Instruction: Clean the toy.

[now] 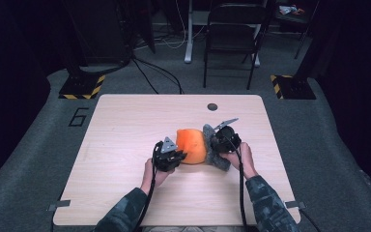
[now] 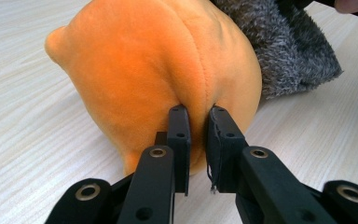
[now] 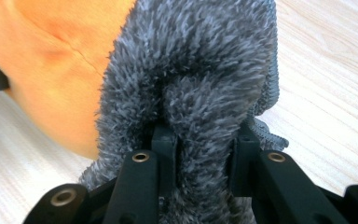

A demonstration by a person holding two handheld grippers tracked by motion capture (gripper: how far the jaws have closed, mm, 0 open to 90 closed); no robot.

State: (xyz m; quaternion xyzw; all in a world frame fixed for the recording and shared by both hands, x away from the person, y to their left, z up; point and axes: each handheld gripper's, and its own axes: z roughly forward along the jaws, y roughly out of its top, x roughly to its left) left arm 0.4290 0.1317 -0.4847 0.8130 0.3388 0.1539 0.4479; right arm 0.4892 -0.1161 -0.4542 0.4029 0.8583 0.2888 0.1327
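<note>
An orange plush toy (image 1: 192, 144) lies at the middle of the wooden table (image 1: 125, 125), half inside a grey fuzzy cover (image 1: 216, 157). My left gripper (image 1: 178, 155) sits at the toy's left side, shut on a pinched fold of the orange plush (image 2: 158, 65). The pinch point of the left gripper (image 2: 198, 122) shows both jaws pressed into the fabric. My right gripper (image 1: 214, 140) is at the toy's right, shut on the rim of the grey cover (image 3: 200, 70). The right gripper (image 3: 204, 140) has a thick roll of grey fur between its jaws.
A small dark round hole (image 1: 212, 107) sits near the table's far edge. A black folding chair (image 1: 232, 34) and cables stand beyond the table on grey carpet. Yellow-black striped stand bases (image 1: 81, 87) flank the far corners.
</note>
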